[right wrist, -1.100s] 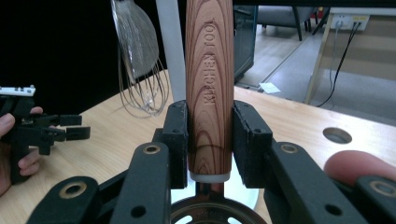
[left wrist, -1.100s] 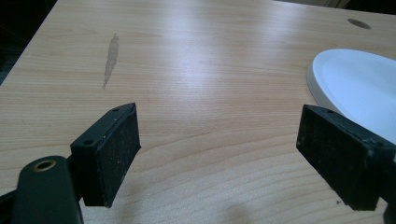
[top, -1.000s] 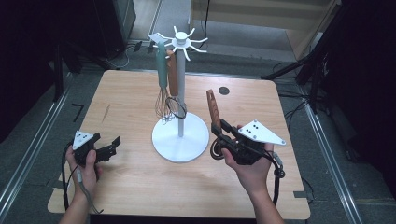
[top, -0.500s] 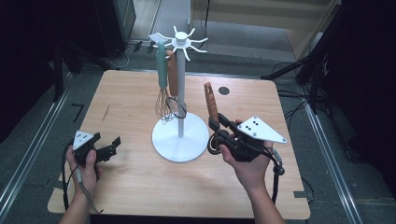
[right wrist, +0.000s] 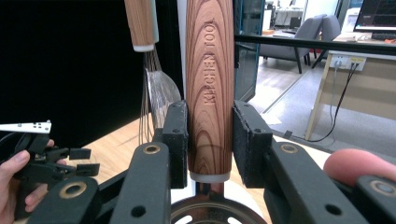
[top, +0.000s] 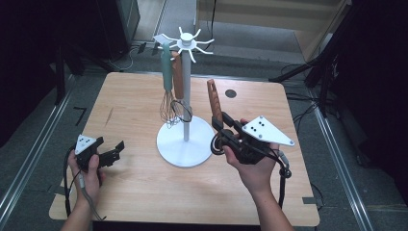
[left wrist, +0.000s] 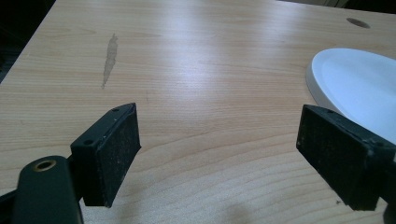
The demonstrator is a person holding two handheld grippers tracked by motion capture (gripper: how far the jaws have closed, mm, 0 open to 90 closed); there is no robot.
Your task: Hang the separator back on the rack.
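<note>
Right gripper [right wrist: 210,140] jaws clamp the wooden utensil handle [right wrist: 209,84] upright; left gripper [left wrist: 219,154] jaws gape wide, empty, over the desk [left wrist: 210,70].

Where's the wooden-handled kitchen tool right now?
High view: wooden-handled kitchen tool stands upright in the right gripper, right of the white hanging stand.

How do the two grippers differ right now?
The right gripper is shut on a wooden handle, raised beside the white rack; the left gripper is open and holds nothing, low over the table. Both have black jaws.
</note>
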